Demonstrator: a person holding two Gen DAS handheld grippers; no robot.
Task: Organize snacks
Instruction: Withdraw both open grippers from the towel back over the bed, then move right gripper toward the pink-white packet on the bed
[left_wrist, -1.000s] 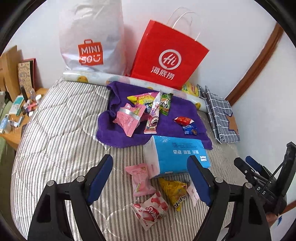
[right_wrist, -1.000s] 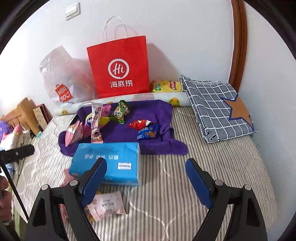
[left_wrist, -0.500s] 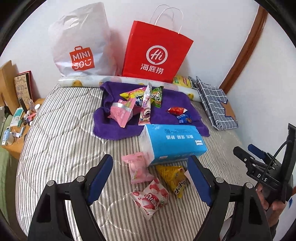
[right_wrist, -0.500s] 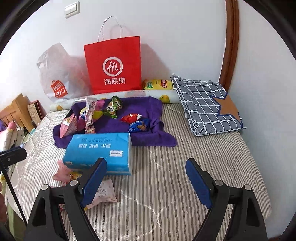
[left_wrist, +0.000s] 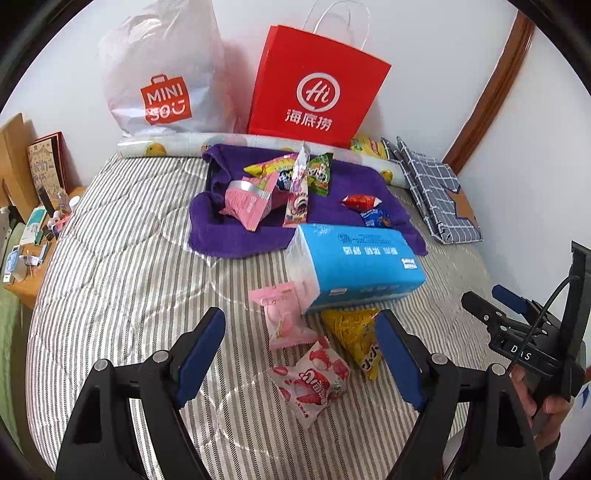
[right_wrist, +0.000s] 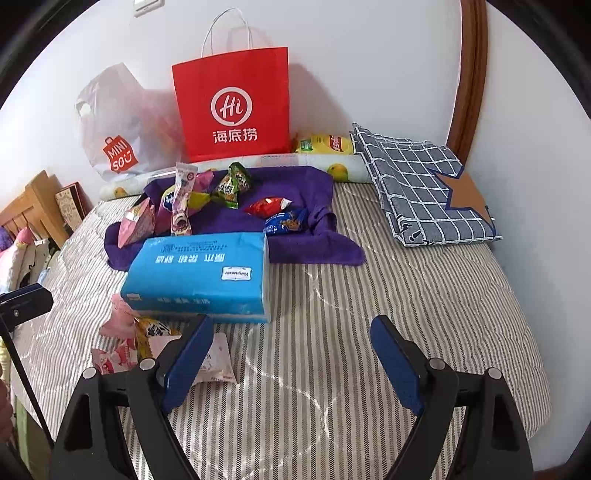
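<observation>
Both grippers have drawn back. Left gripper (left_wrist: 301, 350), jaws apart and empty, is nearer the strawberry packet (left_wrist: 314, 380), lying slantwise just ahead on the bed (left_wrist: 110, 258); right gripper (right_wrist: 291, 360) gapes over bare quilt.

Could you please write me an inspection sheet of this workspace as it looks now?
Surface: striped bed quilt, with a purple towel spread on it.
Job's things: snack packets on the towel; pink packet, strawberry packet and yellow packet on the quilt.
Clutter: blue tissue pack, checked cloth.
Grippers: left gripper and right gripper open, empty.
Cables: thin black cable on the right gripper.
Surroundings: red paper bag, Miniso bag, cluttered side table.
</observation>
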